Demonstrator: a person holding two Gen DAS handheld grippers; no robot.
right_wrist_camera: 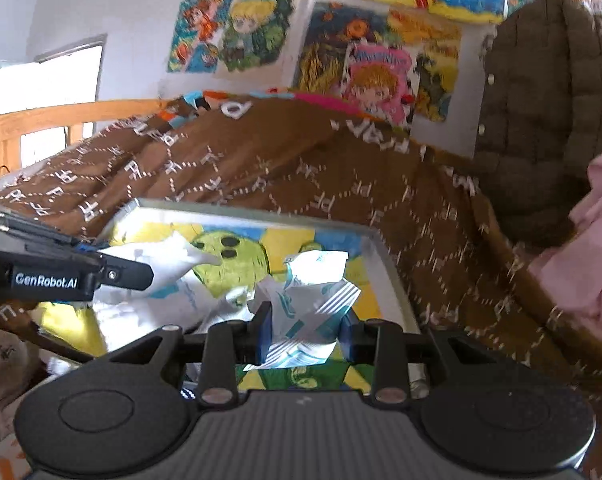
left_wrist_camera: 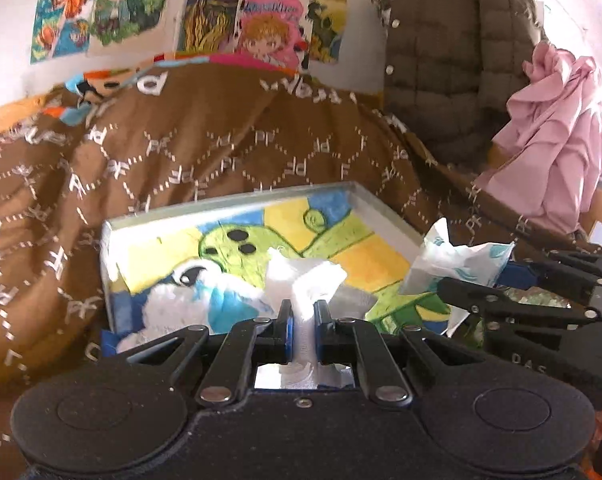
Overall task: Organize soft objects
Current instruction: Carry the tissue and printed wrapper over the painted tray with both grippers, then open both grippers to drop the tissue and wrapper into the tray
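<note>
A shallow tray (left_wrist_camera: 365, 196) with a bright cartoon rug lining lies on a brown patterned blanket (left_wrist_camera: 221, 136). My left gripper (left_wrist_camera: 304, 308) is shut on a white crumpled tissue (left_wrist_camera: 301, 276) above the tray's near part. My right gripper (right_wrist_camera: 305, 316) is shut on a white tissue packet with teal print (right_wrist_camera: 313, 280), held over the tray (right_wrist_camera: 385, 248). In the left wrist view the right gripper (left_wrist_camera: 473, 280) comes in from the right with the packet (left_wrist_camera: 453, 260). In the right wrist view the left gripper (right_wrist_camera: 141, 270) comes in from the left with its white tissue (right_wrist_camera: 173, 252).
A brown quilted jacket (left_wrist_camera: 445, 60) and a pink cloth (left_wrist_camera: 557, 136) hang at the right. Cartoon rug pictures (left_wrist_camera: 261, 16) cover the wall behind. A wooden bed rail (right_wrist_camera: 61, 116) runs at the left in the right wrist view.
</note>
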